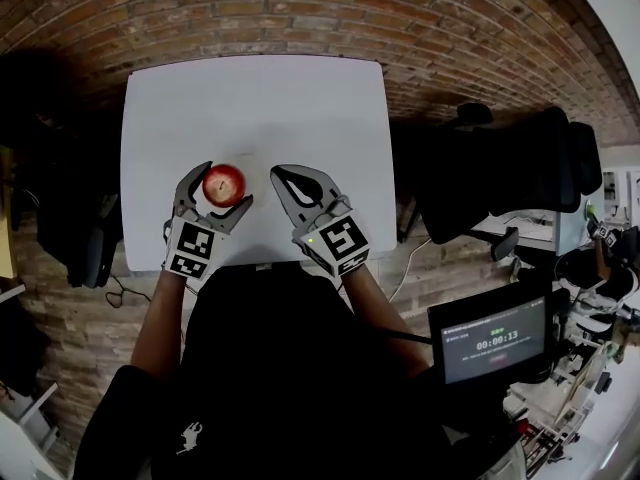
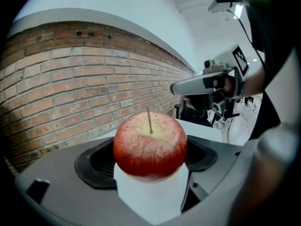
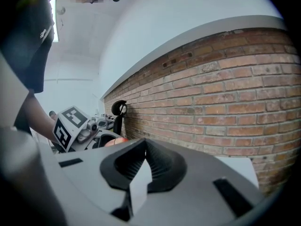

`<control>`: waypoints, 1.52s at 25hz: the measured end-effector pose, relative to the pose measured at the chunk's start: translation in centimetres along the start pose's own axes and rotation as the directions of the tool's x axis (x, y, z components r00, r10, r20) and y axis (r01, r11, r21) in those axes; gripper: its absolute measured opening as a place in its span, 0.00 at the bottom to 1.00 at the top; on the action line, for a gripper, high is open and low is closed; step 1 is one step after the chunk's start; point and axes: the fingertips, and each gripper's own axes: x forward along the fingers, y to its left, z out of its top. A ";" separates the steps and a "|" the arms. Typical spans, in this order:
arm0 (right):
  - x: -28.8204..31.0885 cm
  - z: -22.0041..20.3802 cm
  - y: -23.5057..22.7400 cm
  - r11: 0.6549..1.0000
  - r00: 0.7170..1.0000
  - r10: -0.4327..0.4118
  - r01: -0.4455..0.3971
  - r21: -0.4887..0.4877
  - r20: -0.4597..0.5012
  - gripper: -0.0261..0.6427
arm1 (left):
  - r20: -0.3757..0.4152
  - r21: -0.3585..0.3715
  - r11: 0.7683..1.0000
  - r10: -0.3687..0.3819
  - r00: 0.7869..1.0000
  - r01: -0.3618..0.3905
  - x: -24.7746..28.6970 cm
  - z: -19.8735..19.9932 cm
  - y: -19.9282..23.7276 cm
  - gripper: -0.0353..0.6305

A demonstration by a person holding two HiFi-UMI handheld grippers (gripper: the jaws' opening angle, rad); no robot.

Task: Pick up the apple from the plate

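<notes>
Left gripper (image 1: 226,184): jaws set at a middling width and closed on the apple (image 2: 150,144); the left gripper view shows a black pad against each flank of the fruit, with no gap visible. Right gripper (image 1: 280,175): jaws brought together at the tips, nothing between them; it is held just beside the left one, above the near part of the white table (image 1: 250,98).

Location of the apple: between the left jaws, over the table's near half; no plate shows in any view; whether the fruit rests on the surface or hangs just clear of it cannot be determined.

Step in hand, as judged: the grasp appears made, so the lift is the stage at issue. The next move calls for a straight rise with pressure maintained — the skin is smooth and round, so slackening could let it roll out.

Orientation: the stem (image 2: 149,121) points upward, leaning very slightly; the body is near-spherical with no marked long axis; the stem-to-base line stands upright, across the jaws' closing direction.
</notes>
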 end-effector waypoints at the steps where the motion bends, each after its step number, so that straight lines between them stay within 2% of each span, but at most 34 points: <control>1: -0.1 0.2 0.1 1.000 1.000 0.003 -0.003 0.003 0.010 0.05 | 0.005 0.002 1.000 0.004 1.000 -0.004 -0.2 0.2 0.0 0.68; 7: -0.5 2.3 0.4 1.000 0.998 0.018 -0.019 0.005 0.058 0.05 | 0.026 0.022 1.000 0.016 1.000 -0.017 -1.5 2.1 0.2 0.68; 17: -0.7 2.4 0.5 1.000 0.998 0.027 -0.026 -0.009 0.057 0.04 | 0.076 0.049 0.998 0.021 0.997 -0.025 -3.5 4.6 -0.6 0.68; 24: -0.4 3.1 0.6 0.999 0.997 0.029 -0.028 -0.022 0.066 0.04 | 0.073 0.051 0.998 0.021 0.997 -0.025 -3.8 4.6 -0.4 0.68; 38: -0.3 2.6 -0.3 0.999 0.999 0.004 -0.002 -0.038 0.039 0.04 | 0.060 0.073 0.997 -0.026 0.998 0.022 -2.4 4.4 -0.7 0.68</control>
